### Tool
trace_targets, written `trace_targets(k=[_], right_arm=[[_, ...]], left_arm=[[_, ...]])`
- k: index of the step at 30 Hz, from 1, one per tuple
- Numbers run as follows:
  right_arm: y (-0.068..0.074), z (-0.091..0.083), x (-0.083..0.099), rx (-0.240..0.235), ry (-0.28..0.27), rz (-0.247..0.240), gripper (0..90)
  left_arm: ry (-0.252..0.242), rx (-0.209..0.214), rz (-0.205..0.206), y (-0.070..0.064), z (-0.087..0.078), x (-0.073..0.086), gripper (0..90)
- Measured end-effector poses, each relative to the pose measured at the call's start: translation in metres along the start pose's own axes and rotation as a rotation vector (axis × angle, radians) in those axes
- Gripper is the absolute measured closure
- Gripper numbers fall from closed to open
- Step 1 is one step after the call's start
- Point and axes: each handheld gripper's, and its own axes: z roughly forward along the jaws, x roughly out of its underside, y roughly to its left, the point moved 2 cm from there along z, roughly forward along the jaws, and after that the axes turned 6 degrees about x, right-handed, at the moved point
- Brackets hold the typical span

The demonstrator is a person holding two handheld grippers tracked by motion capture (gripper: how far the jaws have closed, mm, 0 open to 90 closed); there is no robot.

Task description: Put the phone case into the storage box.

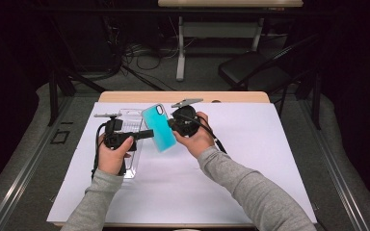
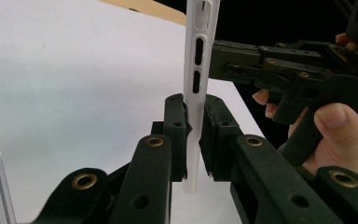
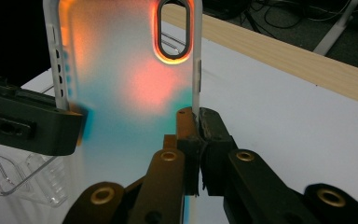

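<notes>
One phone case [image 1: 159,127], one clear package [image 1: 130,126] (plastic)

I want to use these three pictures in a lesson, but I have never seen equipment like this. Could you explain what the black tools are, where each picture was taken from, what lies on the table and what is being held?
No robot here: a person holds a hand tool in each hand, the left gripper and the right gripper, each with two black jaws.

The high view comes from a fixed camera above the table. The other two come from small cameras riding on the grippers, looking along their own jaws.

On the table lies a white sheet, and on it clear plastic packaging.

Both grippers hold one thing between them, lifted off the sheet: a turquoise phone case. The left gripper view shows its jaws shut on one thin edge; the right gripper view shows its jaws shut on the opposite edge, below the oval camera cutout.
</notes>
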Motion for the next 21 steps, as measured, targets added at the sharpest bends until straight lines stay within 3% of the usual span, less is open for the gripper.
trace_targets(k=[21], right_arm=[[-0.0001, 0.0006, 0.0003, -0.004, -0.001, 0.001, 87.7]], left_arm=[[-0.002, 0.008, -0.004, -0.0002, -0.0006, 0.0003, 81.7]])
